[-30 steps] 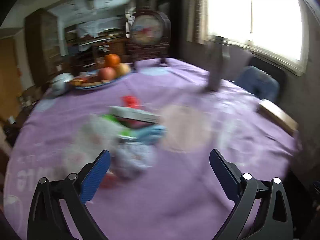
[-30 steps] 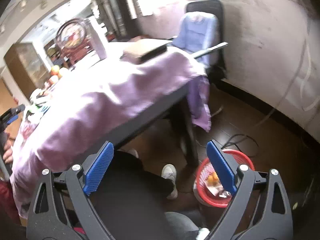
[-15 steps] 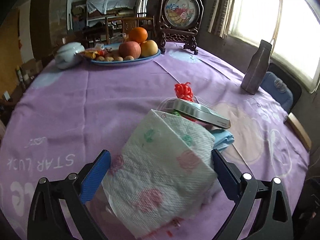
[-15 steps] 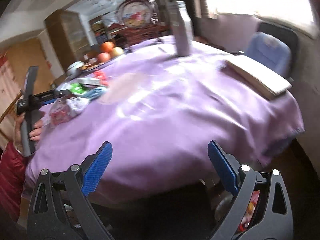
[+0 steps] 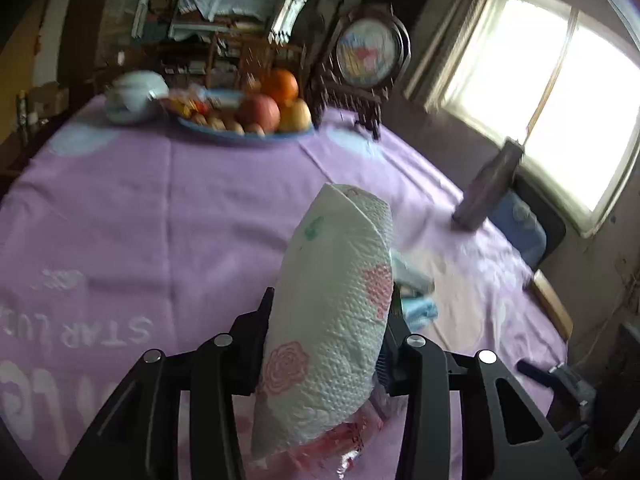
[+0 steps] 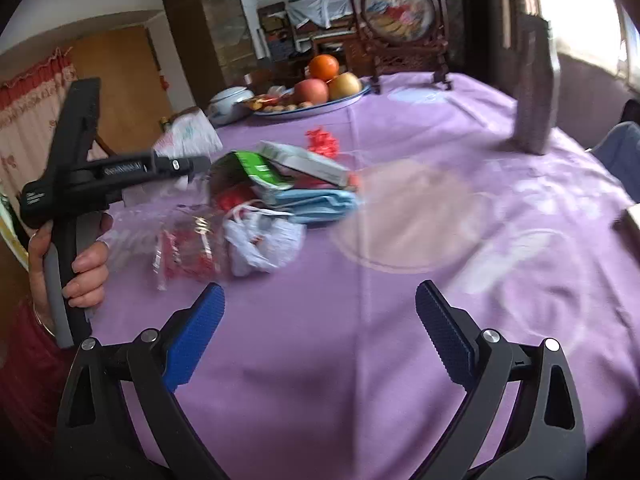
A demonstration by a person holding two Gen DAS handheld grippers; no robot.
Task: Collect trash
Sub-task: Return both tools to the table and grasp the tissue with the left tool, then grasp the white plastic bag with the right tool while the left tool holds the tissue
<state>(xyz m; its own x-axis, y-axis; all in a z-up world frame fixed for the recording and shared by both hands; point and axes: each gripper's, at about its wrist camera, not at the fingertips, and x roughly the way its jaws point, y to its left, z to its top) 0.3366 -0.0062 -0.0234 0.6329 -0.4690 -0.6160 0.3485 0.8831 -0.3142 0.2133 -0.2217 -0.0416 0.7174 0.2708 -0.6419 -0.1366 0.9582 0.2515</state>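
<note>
My left gripper is shut on a white paper towel printed with pink roses and holds it above the purple tablecloth. In the right wrist view the left gripper and the towel show at the left. A trash pile lies mid-table: a green packet, a flat box, a blue cloth, a white crumpled bag, a clear red wrapper and a red ribbon. My right gripper is open and empty, near the table's front edge.
A fruit plate and a white lidded bowl stand at the far side. A round framed picture on a stand is behind them. A dark carton stands at the right. A blue-cushioned chair is by the window.
My left gripper has shut on the paper towel and lifted it off the pile. My right gripper has swung from the floor and bin up over the table, facing the trash pile.
</note>
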